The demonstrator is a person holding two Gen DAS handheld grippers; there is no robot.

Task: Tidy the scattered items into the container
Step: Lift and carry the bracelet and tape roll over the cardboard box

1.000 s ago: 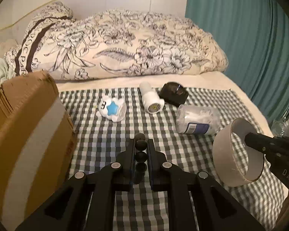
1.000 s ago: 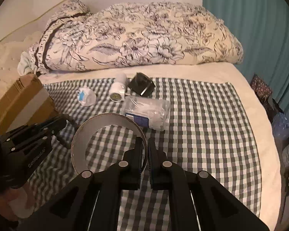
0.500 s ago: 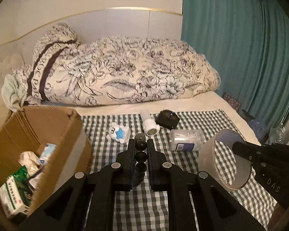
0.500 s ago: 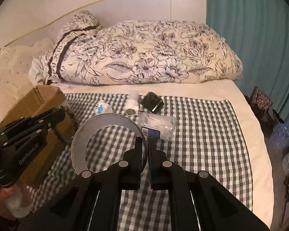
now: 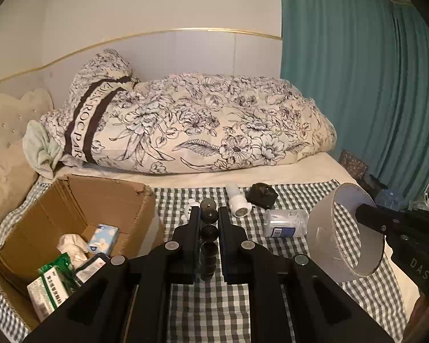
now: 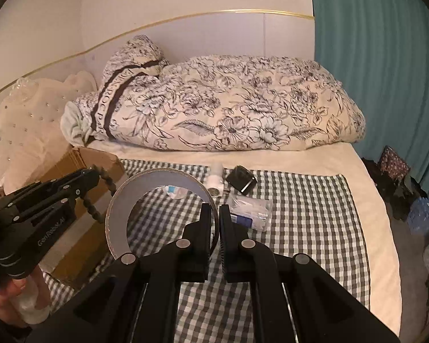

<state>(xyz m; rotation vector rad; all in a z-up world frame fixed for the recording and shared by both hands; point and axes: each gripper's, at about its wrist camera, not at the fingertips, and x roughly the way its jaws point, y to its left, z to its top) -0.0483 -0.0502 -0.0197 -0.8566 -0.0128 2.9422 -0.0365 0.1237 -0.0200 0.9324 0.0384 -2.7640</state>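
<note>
Here, in the left wrist view, the left gripper [image 5: 208, 223] is clamped on a string of black beads [image 5: 208, 233], held beside the open cardboard box [image 5: 80, 197] that already holds packets. The right gripper [image 5: 366, 214] pinches a tape roll [image 5: 326, 234] off to the right.

In the right wrist view, the right gripper [image 6: 216, 214] grips the roll's [image 6: 120, 214] rim above the checked cloth [image 6: 300, 228]. Both items look mid-carry; next, each must travel over the box and be let go.
</note>
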